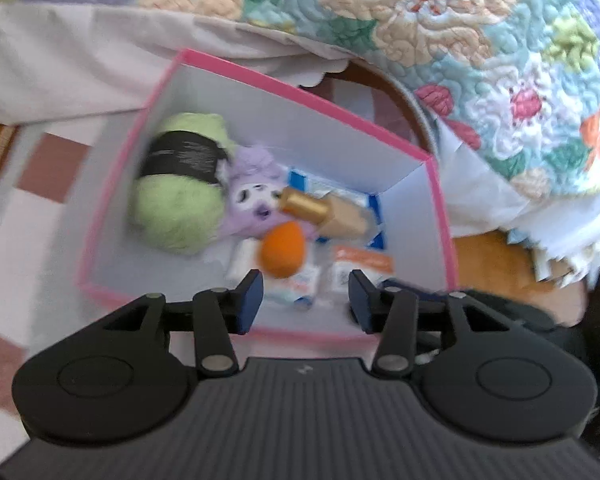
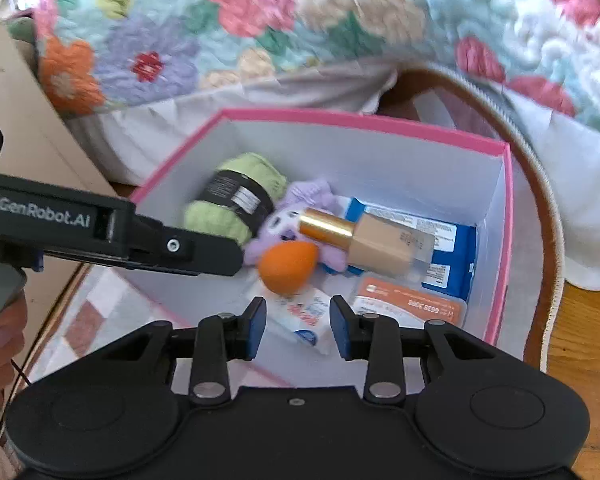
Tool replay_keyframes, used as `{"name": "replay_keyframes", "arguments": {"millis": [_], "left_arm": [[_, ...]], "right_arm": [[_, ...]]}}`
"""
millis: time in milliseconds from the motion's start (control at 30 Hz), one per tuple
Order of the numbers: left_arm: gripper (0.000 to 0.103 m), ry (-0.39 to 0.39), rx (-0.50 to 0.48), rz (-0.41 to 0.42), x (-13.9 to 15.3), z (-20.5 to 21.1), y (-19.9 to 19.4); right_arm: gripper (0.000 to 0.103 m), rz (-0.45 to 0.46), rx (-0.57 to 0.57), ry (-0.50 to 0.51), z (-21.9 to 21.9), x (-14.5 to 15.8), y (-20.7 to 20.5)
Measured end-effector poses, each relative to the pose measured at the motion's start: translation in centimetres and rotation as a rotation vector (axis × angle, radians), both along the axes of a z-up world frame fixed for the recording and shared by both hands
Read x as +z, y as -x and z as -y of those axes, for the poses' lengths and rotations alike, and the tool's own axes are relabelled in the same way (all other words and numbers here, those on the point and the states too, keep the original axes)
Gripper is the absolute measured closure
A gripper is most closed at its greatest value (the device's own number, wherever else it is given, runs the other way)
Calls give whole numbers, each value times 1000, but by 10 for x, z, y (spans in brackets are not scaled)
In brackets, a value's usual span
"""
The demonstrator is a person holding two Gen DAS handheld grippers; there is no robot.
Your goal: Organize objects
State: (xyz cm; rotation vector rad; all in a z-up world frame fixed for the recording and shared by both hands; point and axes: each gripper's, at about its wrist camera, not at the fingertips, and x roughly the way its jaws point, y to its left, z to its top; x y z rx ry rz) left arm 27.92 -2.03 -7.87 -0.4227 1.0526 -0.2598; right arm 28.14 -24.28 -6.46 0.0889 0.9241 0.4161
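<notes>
Pink box (image 2: 380,120): one
Green yarn balls (image 2: 236,204): one
Purple plush toys (image 2: 304,204): one
Orange sponges (image 2: 286,266): one
Foundation bottles (image 2: 372,240): one
Blue packets (image 2: 448,256): one

Left gripper (image 2: 228,256) reads "GenRobot.AI"; orange card (image 2: 410,300) perhaps "6638 3998".

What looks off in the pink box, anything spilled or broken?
Nothing spilled or visibly damaged. The box is a loose jumble: the bottle lies on its side across the blue pack and purple plush, with the orange sponge against it. The left-wrist view is too blurred for fine detail.
</notes>
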Motion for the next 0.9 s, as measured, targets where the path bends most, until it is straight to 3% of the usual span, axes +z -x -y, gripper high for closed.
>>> {"name": "replay_keyframes", "arguments": {"millis": [267,467,633,767,900], "left_arm": [[47,-105,-23,9,35,-14,52],[41,-133,-30,12,59,-21,86],[30,-191,18,14,78,-27,110],[20,-265,48,19,87,-29,127],[16,-284,51,47,95,-31,145]], "right_arm": [[61,10,-80,-96,15,26,45],[56,20,-79,-87,7,50,76],[53,42,-55,-44,-5,71,101],[35,75,-59,-55,-9,85,124],[33,75,-75,-56,-10,93,141]]}}
